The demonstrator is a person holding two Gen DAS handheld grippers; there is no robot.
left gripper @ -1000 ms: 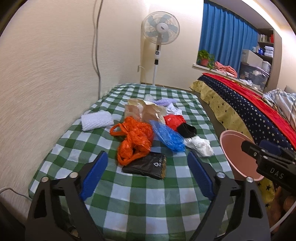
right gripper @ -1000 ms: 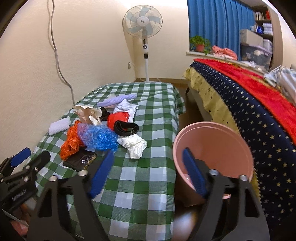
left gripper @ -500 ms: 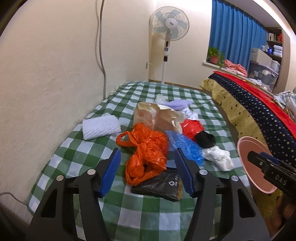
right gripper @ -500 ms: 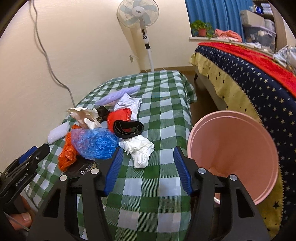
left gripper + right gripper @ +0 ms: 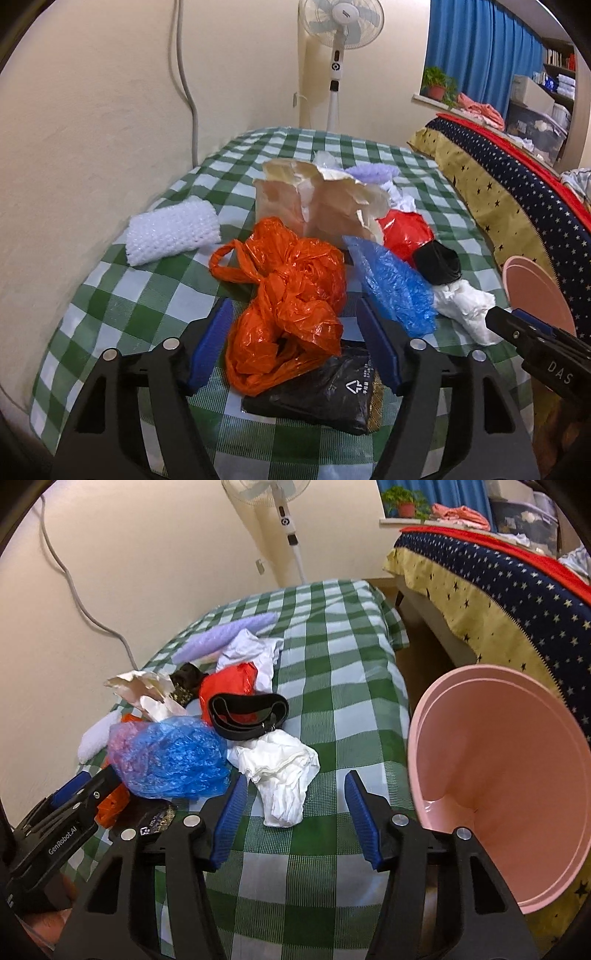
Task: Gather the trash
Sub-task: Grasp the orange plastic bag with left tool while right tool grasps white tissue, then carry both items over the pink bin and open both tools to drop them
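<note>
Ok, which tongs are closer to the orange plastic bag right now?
Left. The left tongs straddle the orange plastic bag, jaws opening, pads not pressing it. The right tongs sit farther off, framing the white crumpled paper near the pink bin.

Crinkly glossy plastic orange bag (image 5: 291,306), seemingly

The left wrist view looks forward and downward along its gripper from the near end of the checked table (image 5: 122,317), close over the orange bag (image 5: 291,306), facing the far wall and the fan (image 5: 341,22). The right wrist view sits further right, angled down at the white wad (image 5: 280,771) with the pink bin (image 5: 517,775) close alongside. Both share the trash pile, the blue bag (image 5: 395,284) and the fan
</note>
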